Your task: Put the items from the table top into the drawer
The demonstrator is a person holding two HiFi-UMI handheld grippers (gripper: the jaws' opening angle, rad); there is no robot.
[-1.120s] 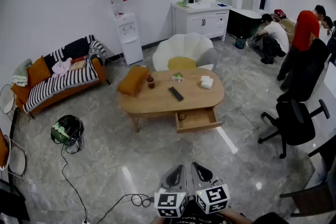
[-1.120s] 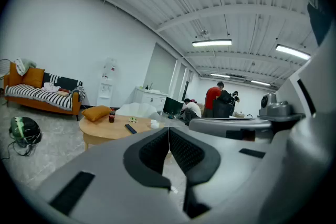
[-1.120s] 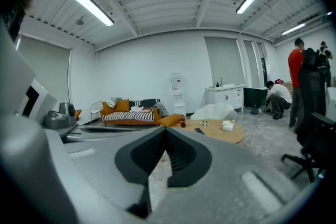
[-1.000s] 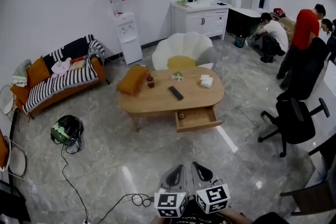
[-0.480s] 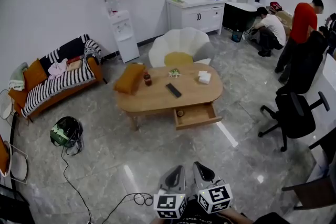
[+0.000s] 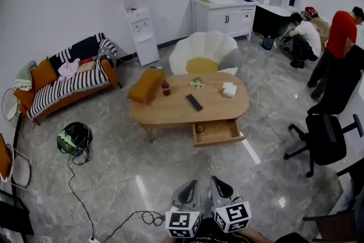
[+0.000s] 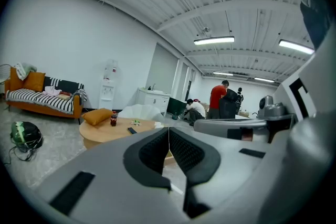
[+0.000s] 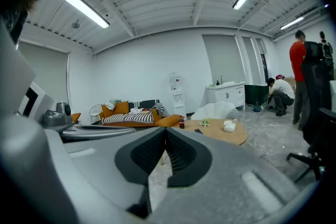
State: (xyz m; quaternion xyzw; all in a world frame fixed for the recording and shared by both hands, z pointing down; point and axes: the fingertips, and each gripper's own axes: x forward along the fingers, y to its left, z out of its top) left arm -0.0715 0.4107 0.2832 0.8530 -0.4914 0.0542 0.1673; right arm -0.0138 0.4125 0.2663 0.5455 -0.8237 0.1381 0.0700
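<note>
Two grippers were seen at six o'clock in the head view, the left gripper (image 6: 191, 186) just beside the right gripper (image 6: 215, 182). The jaws of each were pressed together, and nothing was held between them. The wooden table (image 6: 170, 112) was found at twelve o'clock from the grippers, well apart from them. Its drawer (image 6: 220, 134) was pulled out at the table's five o'clock side, and a small round thing (image 6: 199, 128) was seen in the drawer's left corner.

Four small things were seen on the table top. A black remote (image 6: 194, 102) was laid near the middle. A small dark bottle (image 6: 165, 88) was stood upright at ten o'clock. A little green thing (image 6: 196, 83) was seen at twelve o'clock, and a white pack (image 6: 229, 89) at two o'clock. An orange cushion (image 6: 146, 85) was seen at the table's nine o'clock end. A white chair (image 6: 193, 48) was placed behind the table.
</note>
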